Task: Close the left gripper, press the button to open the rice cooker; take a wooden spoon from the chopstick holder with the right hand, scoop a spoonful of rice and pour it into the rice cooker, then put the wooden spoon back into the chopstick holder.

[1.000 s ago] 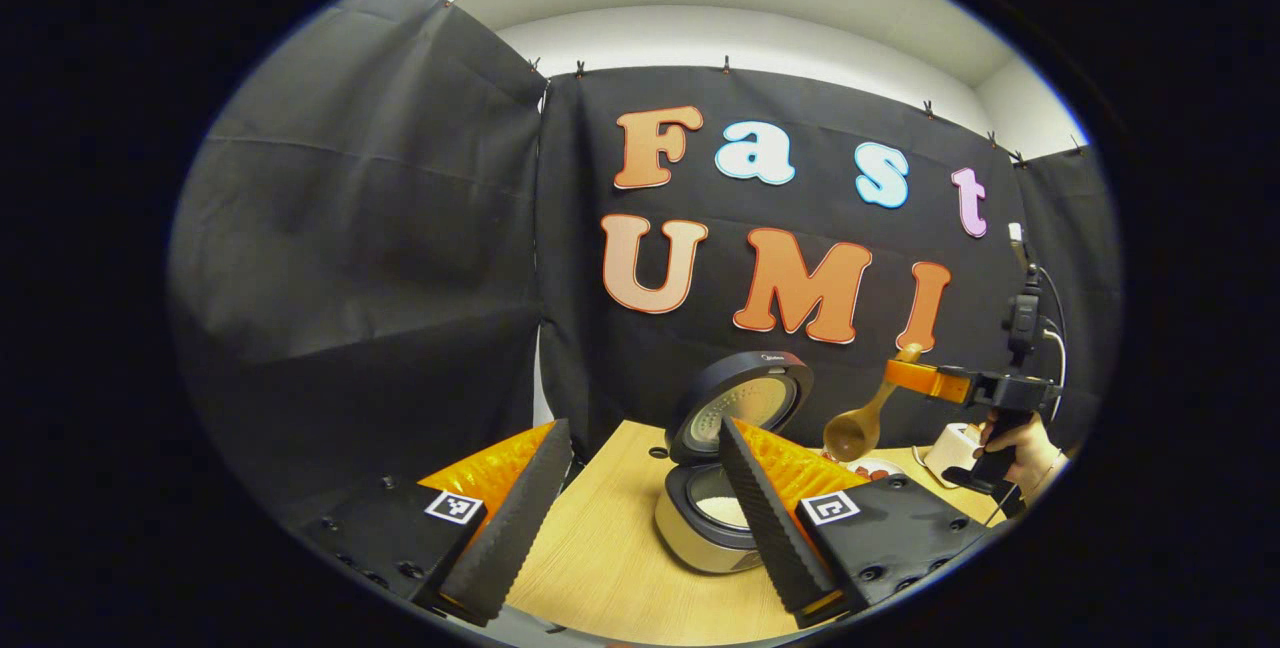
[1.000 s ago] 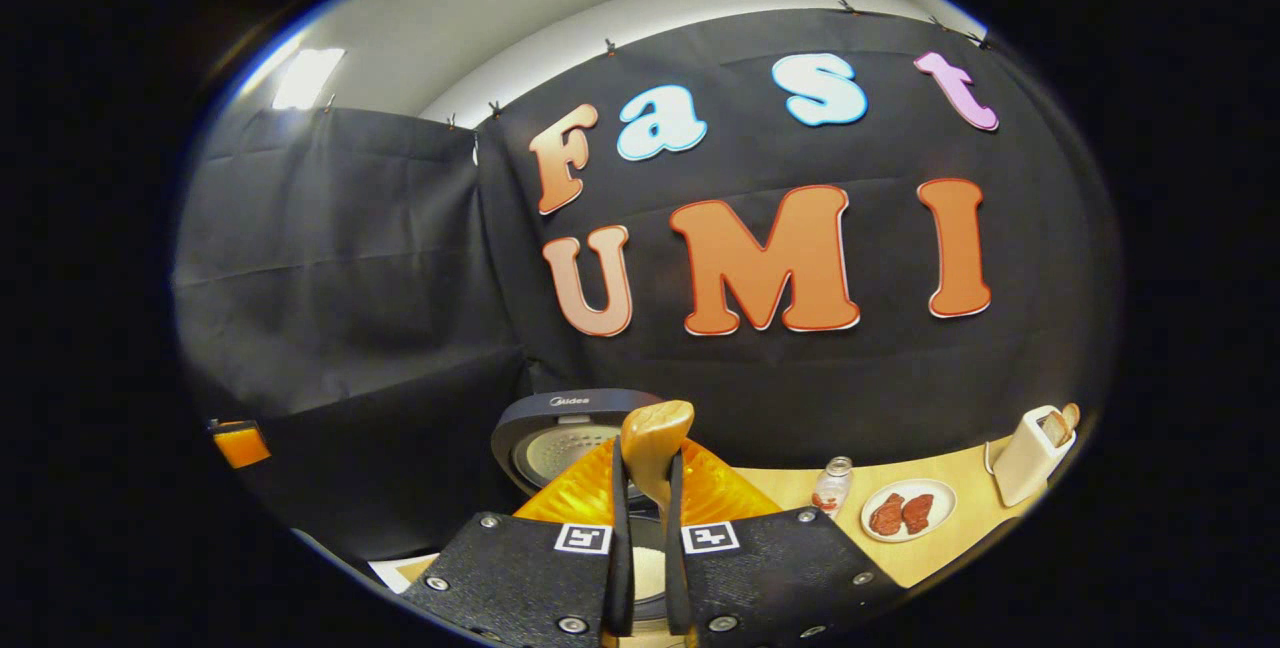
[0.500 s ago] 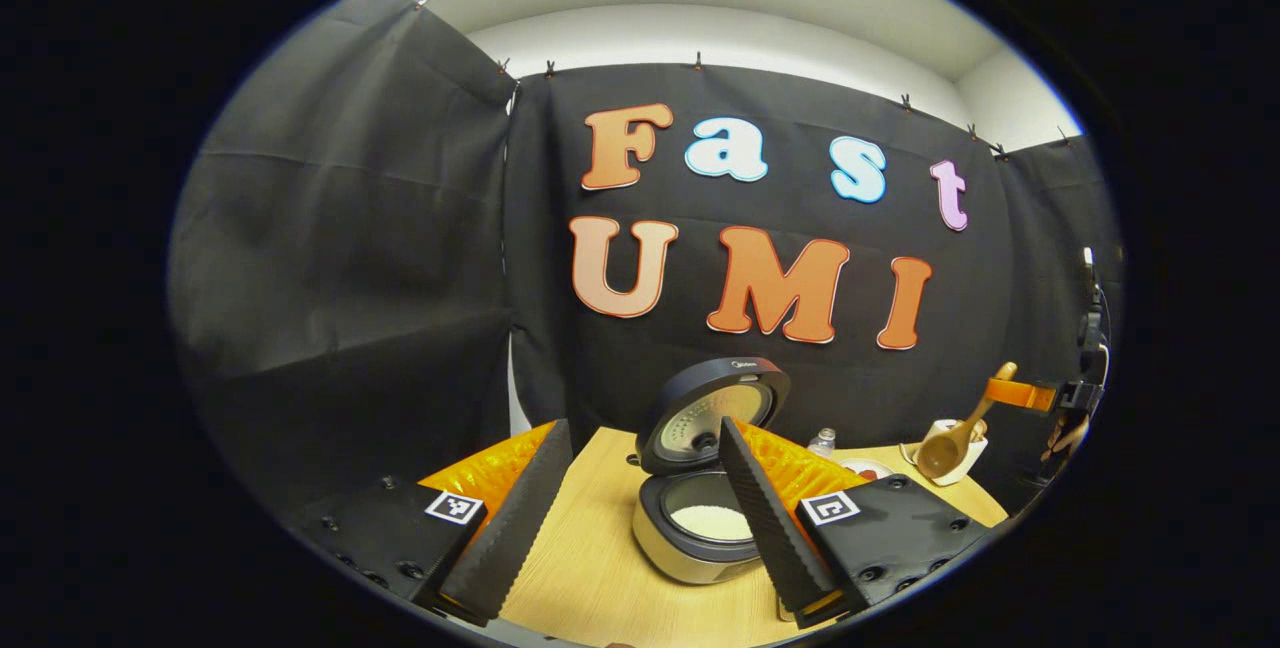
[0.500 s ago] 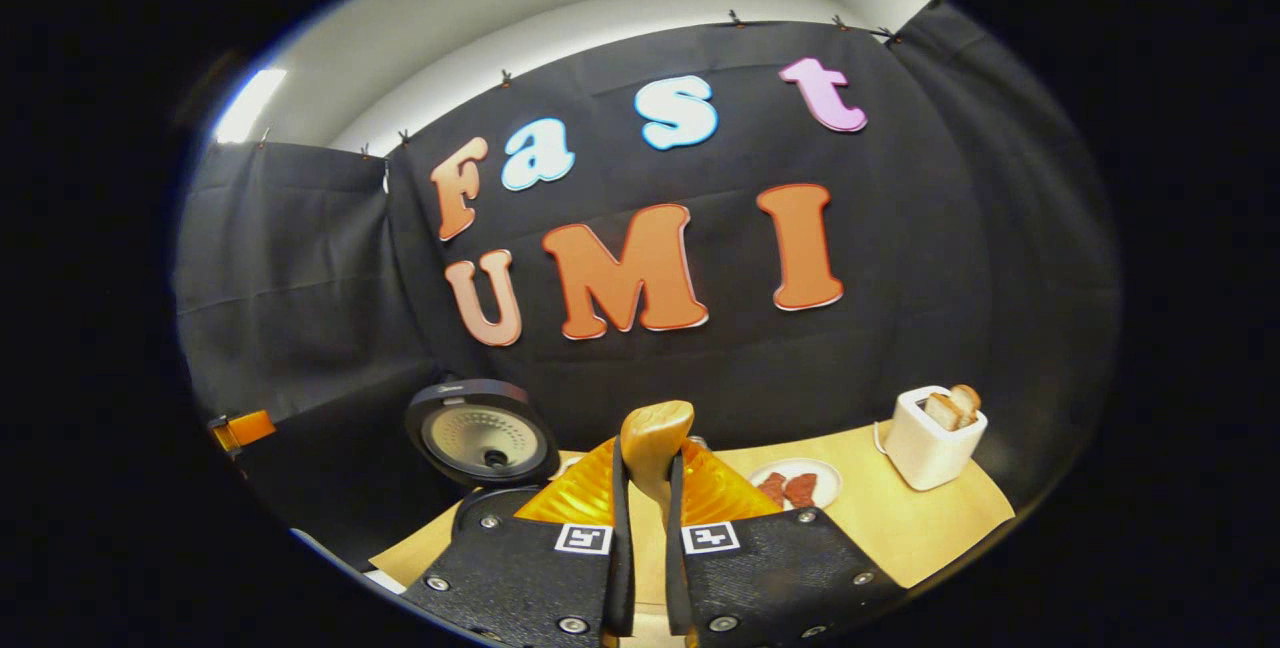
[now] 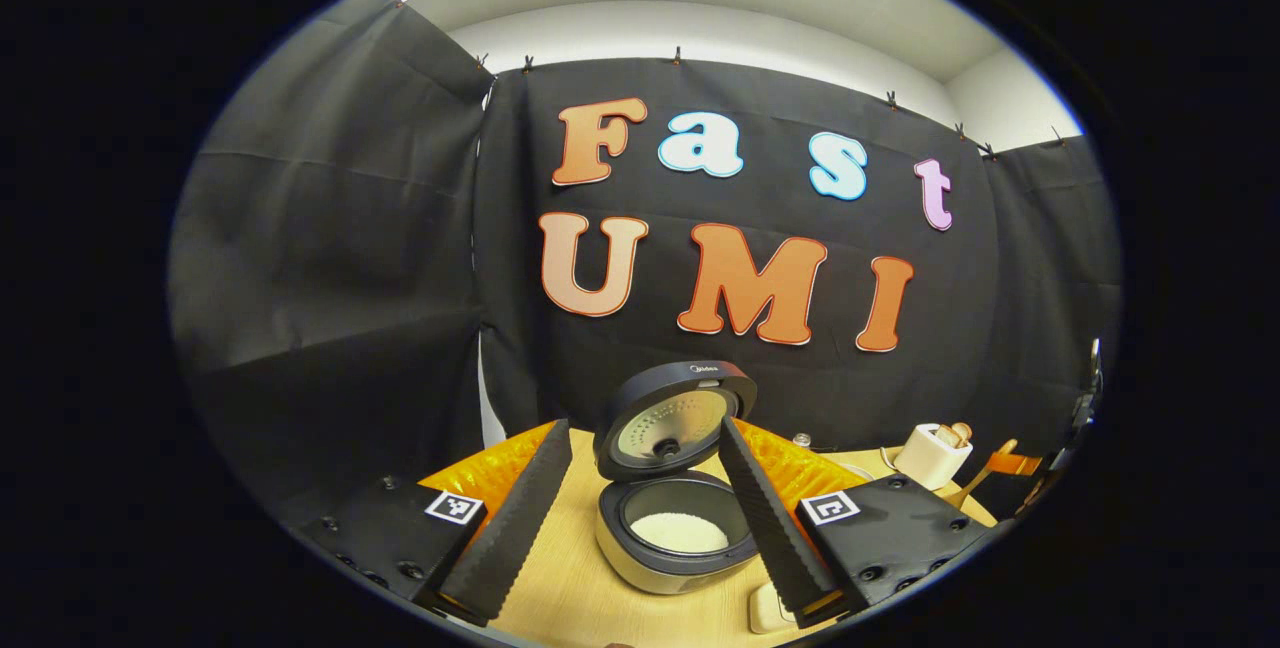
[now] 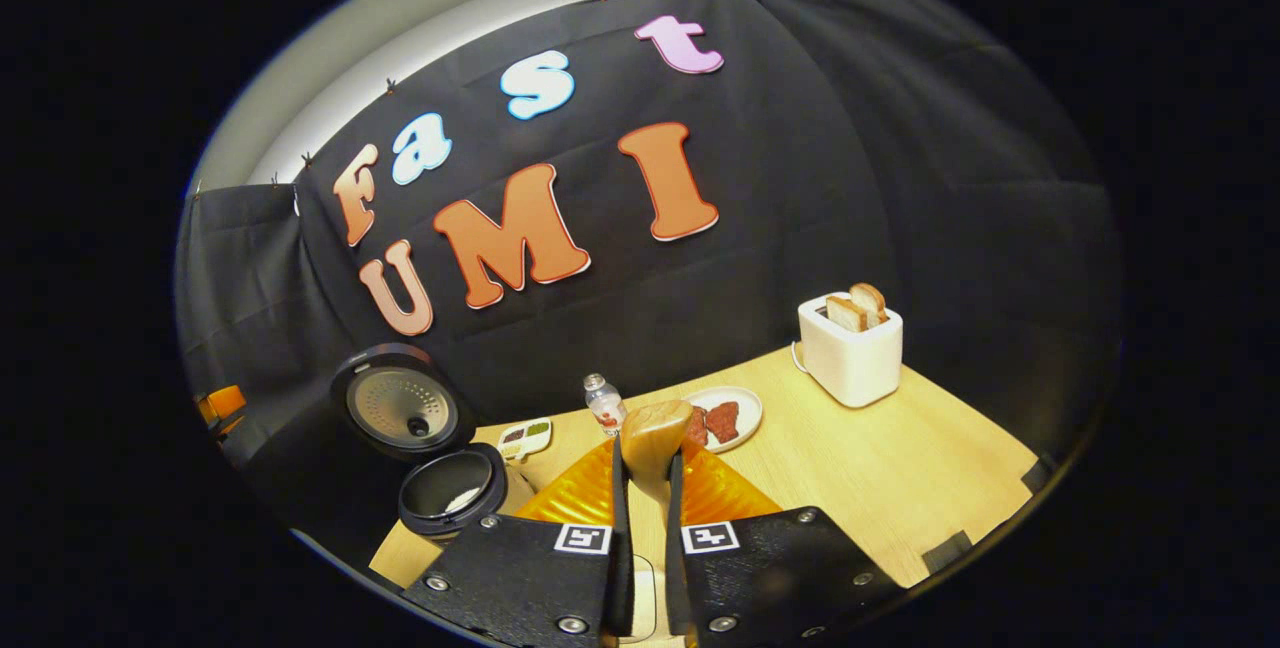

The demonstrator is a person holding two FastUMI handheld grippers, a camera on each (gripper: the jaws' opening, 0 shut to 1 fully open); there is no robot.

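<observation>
We see the rice cooker sitting on the wooden bench with its lid standing up and open. There is white rice in the bottom of the pot. Our left gripper is released, with its two fingers spread wide apart, one on each side of the rice cooker, and it holds nothing.

Our right gripper is clenched on the wooden spoon. Both fingers press on the handle, and the top end of the handle sticks up between them. In the left gripper view the spoon shows far off at the right edge, near the toaster, but it is small there and we cannot tell if anything is in the bowl.

In the right gripper view the rice cooker is down to the left. A small bottle and a plate with red food stand just behind the spoon handle. The white toaster holds two slices of bread.
</observation>
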